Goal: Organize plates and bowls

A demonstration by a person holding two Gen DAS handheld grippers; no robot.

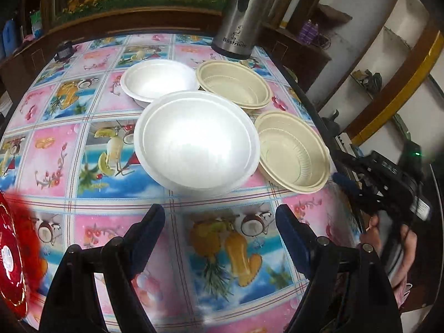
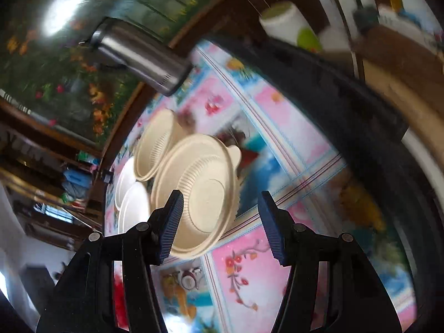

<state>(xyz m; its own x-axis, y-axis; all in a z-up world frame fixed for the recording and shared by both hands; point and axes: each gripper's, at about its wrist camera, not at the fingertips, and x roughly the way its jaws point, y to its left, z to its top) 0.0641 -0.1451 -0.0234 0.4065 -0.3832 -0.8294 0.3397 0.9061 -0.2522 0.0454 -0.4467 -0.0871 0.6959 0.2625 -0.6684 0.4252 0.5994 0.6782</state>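
Observation:
A large white foam plate (image 1: 195, 144) lies mid-table, with a smaller white foam bowl (image 1: 159, 79) behind it. Two beige ribbed bowls stand to the right: a far one (image 1: 233, 83) and a near one (image 1: 292, 152). My left gripper (image 1: 220, 222) is open and empty, hovering short of the white plate. My right gripper (image 2: 220, 222) is open and empty, tilted, with the near beige bowl (image 2: 198, 191) just beyond its left finger. The far beige bowl (image 2: 155, 144) and the white dishes (image 2: 133, 202) lie behind it. The right gripper also shows at the right edge of the left wrist view (image 1: 349, 187).
A steel thermos jug (image 1: 242, 16) stands at the table's far edge and also shows in the right wrist view (image 2: 138, 55). A red object (image 1: 11, 260) sits at the near left. The table (image 1: 83, 144) has a fruit-print cloth and a dark rim (image 2: 360, 105). Shelves stand to the right.

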